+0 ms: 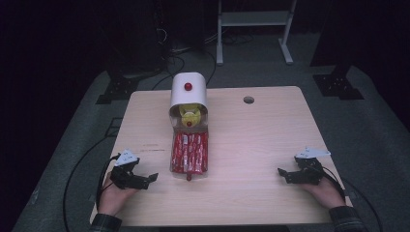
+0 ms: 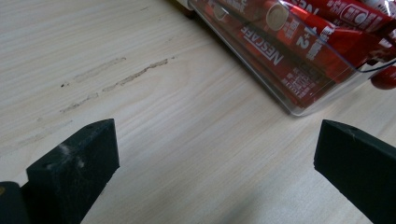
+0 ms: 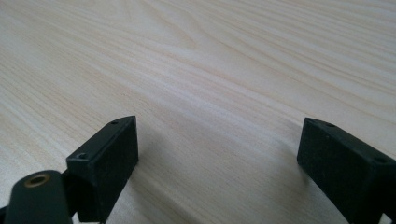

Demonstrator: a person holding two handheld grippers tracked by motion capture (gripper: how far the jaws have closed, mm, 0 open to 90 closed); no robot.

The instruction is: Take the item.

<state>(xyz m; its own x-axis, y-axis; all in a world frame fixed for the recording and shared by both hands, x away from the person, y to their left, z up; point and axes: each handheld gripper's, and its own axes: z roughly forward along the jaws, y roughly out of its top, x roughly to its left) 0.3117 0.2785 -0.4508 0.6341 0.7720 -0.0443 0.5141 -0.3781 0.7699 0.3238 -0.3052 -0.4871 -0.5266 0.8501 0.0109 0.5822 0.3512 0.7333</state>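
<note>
A white dispenser [image 1: 188,89] with a red knob [image 1: 188,87] stands at the table's back centre, and a yellow item [image 1: 190,115] sits in its mouth. A clear drawer [image 1: 189,153] full of red Nescafe sachets [image 2: 299,51] is pulled out in front of it, ending in a small red knob [image 2: 385,78]. My left gripper [image 1: 151,180] rests open on the table at the front left, just left of the drawer's near end. My right gripper [image 1: 284,174] rests open at the front right on bare wood. Nothing lies between either pair of jaws.
The light wooden table [image 1: 251,145] has a round cable hole [image 1: 248,100] at the back right. Faint scuff marks [image 2: 116,79] lie on the wood left of the drawer. A white frame [image 1: 254,29] and cables stand on the dark floor behind.
</note>
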